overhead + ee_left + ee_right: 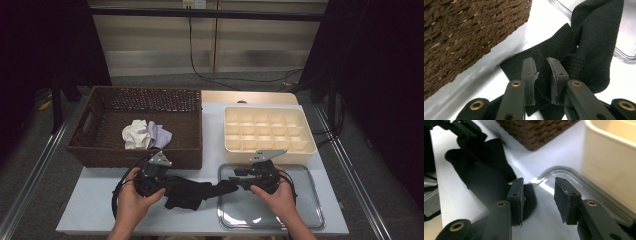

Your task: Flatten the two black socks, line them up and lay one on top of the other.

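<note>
A black sock (pixel 192 192) lies crumpled on the white table between my two grippers, one end reaching onto the clear tray (pixel 300 200). My left gripper (pixel 170 184) points right and is shut on a fold of the sock; in the left gripper view the ribbed fabric (pixel 594 37) is pinched between the jaws of the left gripper (pixel 541 72). My right gripper (pixel 236 178) points left over the tray's near corner. In the right gripper view the right gripper (pixel 539 192) stands open with nothing between its pads, and the sock (pixel 484 175) lies just beyond its left jaw.
A brown wicker basket (pixel 100 150) at the back left holds a white cloth (pixel 134 134) and a lavender cloth (pixel 160 135). A cream compartment box (pixel 305 147) stands at the back right, behind the clear tray. The basket's wall (pixel 469 32) is close to the left gripper.
</note>
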Motion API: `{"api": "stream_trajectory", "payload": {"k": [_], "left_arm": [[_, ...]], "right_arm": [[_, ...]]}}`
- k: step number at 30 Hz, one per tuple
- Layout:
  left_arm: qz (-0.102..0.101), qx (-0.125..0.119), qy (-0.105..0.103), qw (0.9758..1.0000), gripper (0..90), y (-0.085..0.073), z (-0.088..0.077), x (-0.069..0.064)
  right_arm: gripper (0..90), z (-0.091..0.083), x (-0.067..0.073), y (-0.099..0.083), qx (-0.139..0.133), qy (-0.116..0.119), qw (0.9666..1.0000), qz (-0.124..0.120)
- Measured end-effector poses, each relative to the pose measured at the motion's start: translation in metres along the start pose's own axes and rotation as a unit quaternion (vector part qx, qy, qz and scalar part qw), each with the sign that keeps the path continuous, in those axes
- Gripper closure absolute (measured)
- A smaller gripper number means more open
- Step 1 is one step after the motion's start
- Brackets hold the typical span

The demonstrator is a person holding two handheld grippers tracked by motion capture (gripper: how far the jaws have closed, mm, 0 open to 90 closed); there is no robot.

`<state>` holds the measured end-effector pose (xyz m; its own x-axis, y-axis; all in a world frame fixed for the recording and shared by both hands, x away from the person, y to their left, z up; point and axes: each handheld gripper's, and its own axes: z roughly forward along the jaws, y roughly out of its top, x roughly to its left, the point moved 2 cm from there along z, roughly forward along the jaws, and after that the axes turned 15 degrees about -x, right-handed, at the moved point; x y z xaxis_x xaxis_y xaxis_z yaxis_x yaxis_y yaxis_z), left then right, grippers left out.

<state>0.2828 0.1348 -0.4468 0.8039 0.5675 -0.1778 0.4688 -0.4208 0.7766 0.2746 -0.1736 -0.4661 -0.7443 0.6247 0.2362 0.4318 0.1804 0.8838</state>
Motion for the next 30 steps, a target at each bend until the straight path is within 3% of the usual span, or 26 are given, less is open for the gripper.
{"api": "stream_trajectory", "payload": {"k": [3,8,12,14,16,23,26,29,30], "left_arm": [[0.0,-0.001,0.001,1.0,76.6,0.0,0.0,-0.001],[0.005,-0.001,0.002,1.0,76.6,0.0,0.0,-0.002],[0.002,-0.005,0.001,1.0,76.6,0.0,-0.001,-0.003],[0.005,-0.006,0.006,1.0,76.6,0.0,-0.002,-0.004],[0.007,-0.008,0.008,0.9999,76.9,0.001,-0.003,-0.004],[0.016,-0.059,0.017,0.998,77.0,0.014,-0.019,-0.007],[0.018,-0.071,0.02,0.9971,77.0,0.016,-0.022,-0.007],[0.016,-0.065,0.022,0.9975,73.6,0.014,-0.02,-0.005],[0.008,-0.063,0.03,0.9975,71.8,0.01,-0.017,-0.001]], "right_arm": [[61.1,0.009,0.004,-0.005,0.011,0.011,0.9999,-0.002],[68.2,0.016,0.008,-0.018,0.037,0.011,0.9992,-0.01],[83.2,0.016,0.009,-0.024,0.047,0.01,0.9987,-0.017],[86.4,0.015,0.009,-0.024,0.05,0.015,0.9986,-0.012],[86.8,0.013,0.009,-0.023,0.045,0.006,0.9987,-0.024],[86.9,-0.006,0.001,-0.004,-0.006,-0.022,0.9992,-0.033],[86.9,-0.013,-0.004,0.001,-0.025,-0.034,0.9985,-0.036],[86.9,-0.017,-0.006,0.002,-0.034,-0.043,0.9978,-0.038],[86.8,-0.017,-0.009,-0.002,-0.025,-0.048,0.9977,-0.042]]}}
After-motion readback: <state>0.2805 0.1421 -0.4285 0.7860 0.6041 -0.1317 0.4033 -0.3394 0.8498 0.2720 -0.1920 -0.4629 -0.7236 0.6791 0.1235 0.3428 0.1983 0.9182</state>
